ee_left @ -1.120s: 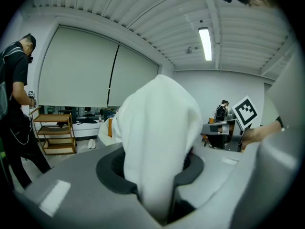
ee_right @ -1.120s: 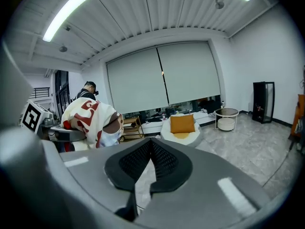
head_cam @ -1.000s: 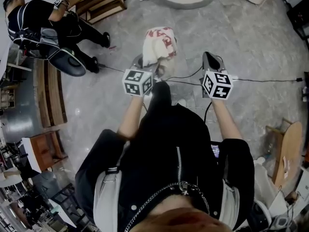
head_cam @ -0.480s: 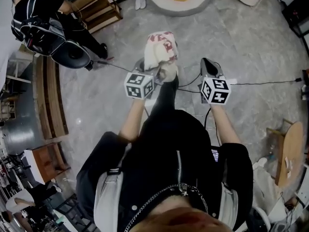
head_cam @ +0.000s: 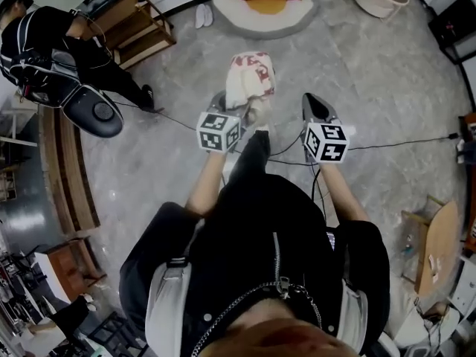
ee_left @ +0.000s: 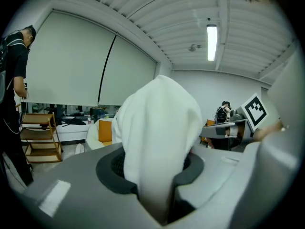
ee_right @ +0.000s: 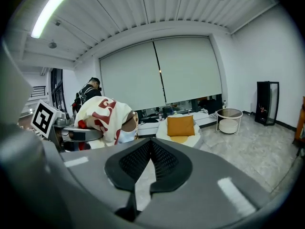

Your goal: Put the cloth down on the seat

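left claw: pinching cream cloth with red print, which bunches up above it | print: letters unreadable | right claw: pressed together, empty | round white seat with orange cushion: 12 o'clock of cloth, well apart | marker cubes: black-and-white squares, no text

A wooden rack stands beside a person in black.

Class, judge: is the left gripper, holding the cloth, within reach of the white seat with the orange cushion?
Probably not yet. The left gripper grips the cloth, but the seat lies well ahead across open floor. Nothing visible blocks the way; the person would need to walk closer.
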Action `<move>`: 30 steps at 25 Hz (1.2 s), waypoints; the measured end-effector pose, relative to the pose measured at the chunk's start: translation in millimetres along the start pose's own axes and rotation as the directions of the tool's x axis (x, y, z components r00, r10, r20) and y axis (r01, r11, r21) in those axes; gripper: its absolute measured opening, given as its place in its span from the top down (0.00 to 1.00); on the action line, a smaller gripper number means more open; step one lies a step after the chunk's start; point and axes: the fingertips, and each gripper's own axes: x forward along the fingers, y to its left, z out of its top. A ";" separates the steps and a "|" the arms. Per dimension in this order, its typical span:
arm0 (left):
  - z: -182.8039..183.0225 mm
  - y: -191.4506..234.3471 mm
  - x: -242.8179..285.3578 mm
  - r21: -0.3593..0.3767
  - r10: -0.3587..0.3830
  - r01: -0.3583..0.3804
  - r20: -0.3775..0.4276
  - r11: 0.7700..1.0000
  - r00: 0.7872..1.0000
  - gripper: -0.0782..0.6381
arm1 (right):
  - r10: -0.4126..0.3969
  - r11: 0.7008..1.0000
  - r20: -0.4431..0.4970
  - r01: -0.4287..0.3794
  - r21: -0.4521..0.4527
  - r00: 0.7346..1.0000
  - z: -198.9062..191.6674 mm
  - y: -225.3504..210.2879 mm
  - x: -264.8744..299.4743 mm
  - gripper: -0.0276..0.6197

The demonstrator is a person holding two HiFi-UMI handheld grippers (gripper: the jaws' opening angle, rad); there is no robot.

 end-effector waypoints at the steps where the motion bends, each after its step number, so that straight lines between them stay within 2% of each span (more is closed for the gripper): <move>1: 9.3 9.0 12.7 0.001 0.002 -0.002 -0.001 1.000 1.000 0.68 | 0.007 1.000 -0.007 -0.007 0.000 1.000 10.0 -3.6 15.3 0.95; 5: 42.1 41.3 47.6 0.014 0.004 -0.004 0.004 1.000 1.000 0.68 | 0.026 1.000 -0.028 -0.026 -0.012 0.999 41.1 -9.0 64.7 0.95; 13: 82.9 108.8 109.8 0.002 -0.011 0.011 -0.022 1.000 1.000 0.68 | 0.022 1.000 -0.046 -0.021 0.008 0.999 90.4 -21.4 148.9 0.95; 21: 104.4 156.2 178.1 0.002 -0.036 0.036 -0.043 0.999 0.998 0.68 | 0.001 1.000 -0.045 0.000 0.018 0.999 126.8 -52.1 224.4 0.95; 30: 123.0 201.2 237.0 0.012 -0.057 0.058 -0.055 0.998 0.997 0.68 | -0.015 1.000 -0.057 0.017 0.025 0.998 149.2 -76.5 295.1 0.95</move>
